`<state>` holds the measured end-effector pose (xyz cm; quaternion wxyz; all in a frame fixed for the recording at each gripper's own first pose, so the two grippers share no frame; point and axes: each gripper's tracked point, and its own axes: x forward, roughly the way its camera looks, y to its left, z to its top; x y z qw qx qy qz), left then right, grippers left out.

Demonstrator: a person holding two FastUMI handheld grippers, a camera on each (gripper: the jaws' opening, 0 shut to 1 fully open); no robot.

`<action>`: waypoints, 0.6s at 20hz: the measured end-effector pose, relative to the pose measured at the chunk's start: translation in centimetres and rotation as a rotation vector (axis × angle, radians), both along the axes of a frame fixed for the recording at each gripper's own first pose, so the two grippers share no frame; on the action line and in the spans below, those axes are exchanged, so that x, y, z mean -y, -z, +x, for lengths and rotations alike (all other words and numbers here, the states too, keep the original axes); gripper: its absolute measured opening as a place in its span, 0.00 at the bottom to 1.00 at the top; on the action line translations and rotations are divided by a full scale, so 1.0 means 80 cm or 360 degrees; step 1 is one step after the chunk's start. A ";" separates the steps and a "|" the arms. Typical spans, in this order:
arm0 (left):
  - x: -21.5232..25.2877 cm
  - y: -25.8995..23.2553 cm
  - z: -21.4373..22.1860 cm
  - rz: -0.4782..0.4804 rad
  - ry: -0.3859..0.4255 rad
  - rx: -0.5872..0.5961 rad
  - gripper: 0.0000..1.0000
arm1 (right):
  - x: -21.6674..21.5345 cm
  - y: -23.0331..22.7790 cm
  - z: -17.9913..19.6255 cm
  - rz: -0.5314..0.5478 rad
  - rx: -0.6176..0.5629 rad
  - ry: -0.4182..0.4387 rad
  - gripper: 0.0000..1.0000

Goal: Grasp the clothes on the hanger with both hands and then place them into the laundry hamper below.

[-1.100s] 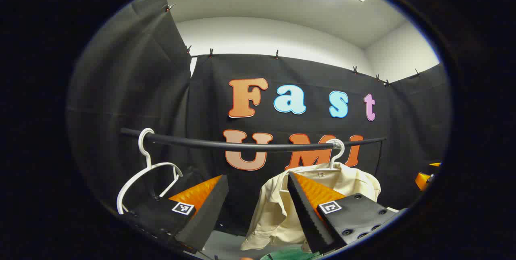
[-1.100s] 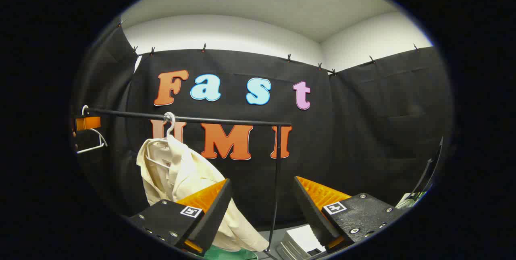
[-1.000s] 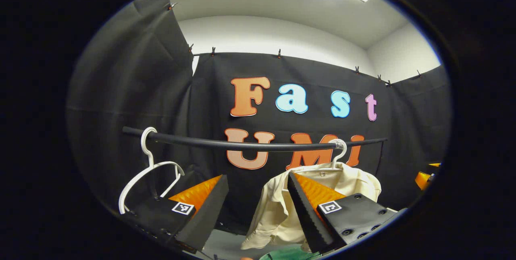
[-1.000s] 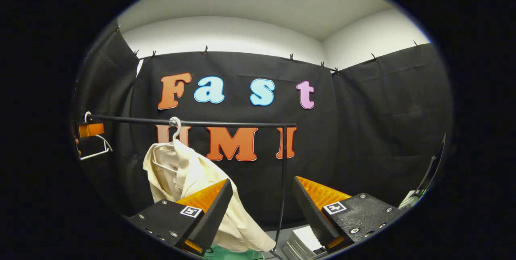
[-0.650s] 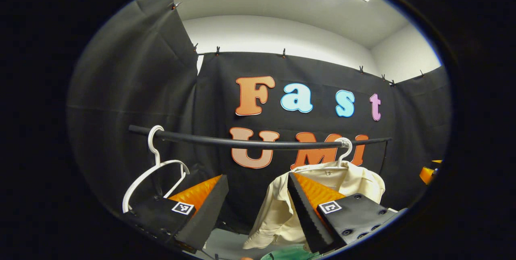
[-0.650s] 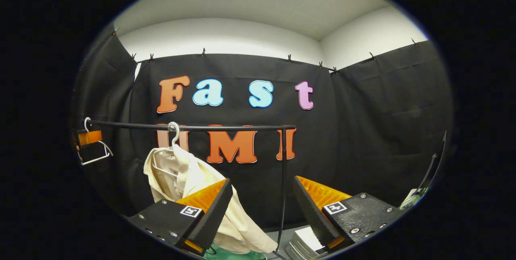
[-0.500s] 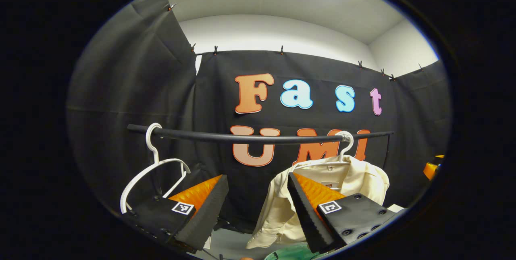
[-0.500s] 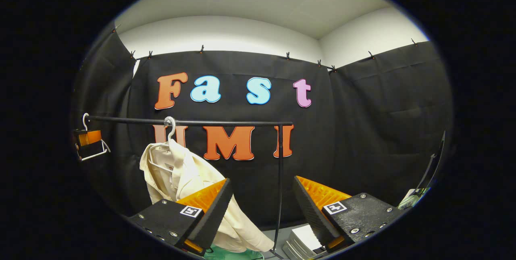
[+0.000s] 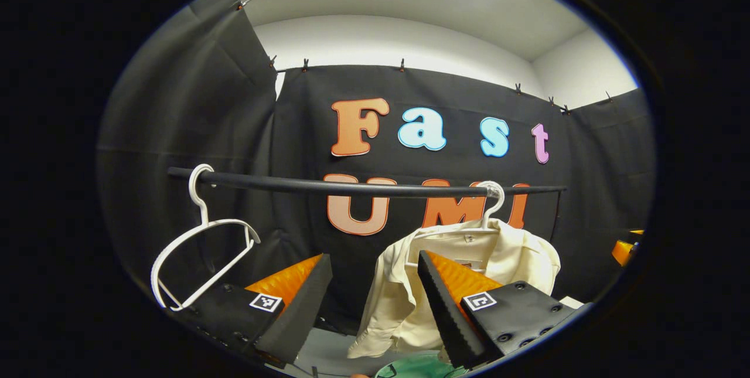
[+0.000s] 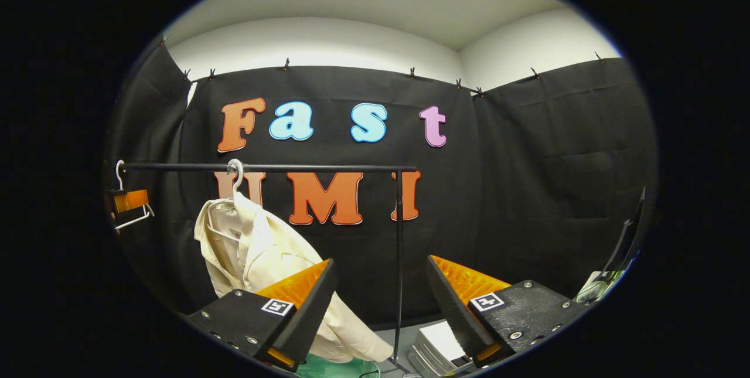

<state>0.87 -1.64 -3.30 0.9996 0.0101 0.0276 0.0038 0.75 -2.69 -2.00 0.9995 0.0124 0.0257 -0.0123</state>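
Observation:
A cream shirt (image 9: 404, 296) hangs on a white hanger (image 9: 491, 209) from the black rail (image 9: 351, 188); in the right gripper view the same shirt (image 10: 258, 261) hangs left of centre. A green hamper rim (image 9: 416, 368) shows below it, also seen as the hamper (image 10: 334, 367) at the bottom edge. My left gripper (image 9: 375, 272) is open, some way short of the shirt, its right finger overlapping the cloth in the image. My right gripper (image 10: 381, 275) is open, to the right of the shirt, holding nothing.
An empty white hanger (image 9: 199, 249) hangs at the rail's left end. The rail's upright post (image 10: 399, 261) stands right of the shirt. A stack of white and grey items (image 10: 436, 346) lies at the post's foot. The other gripper (image 10: 128, 201) shows at far left.
Both views have drifted slightly, so the rail and shirt sit a little higher and more leftward in view. Both grippers stay open and hold nothing.

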 end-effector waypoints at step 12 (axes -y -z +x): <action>-0.002 0.005 0.004 0.0020 -0.0023 -0.0002 0.96 | -0.013 0.013 0.017 0.0001 -0.0023 -0.0033 0.94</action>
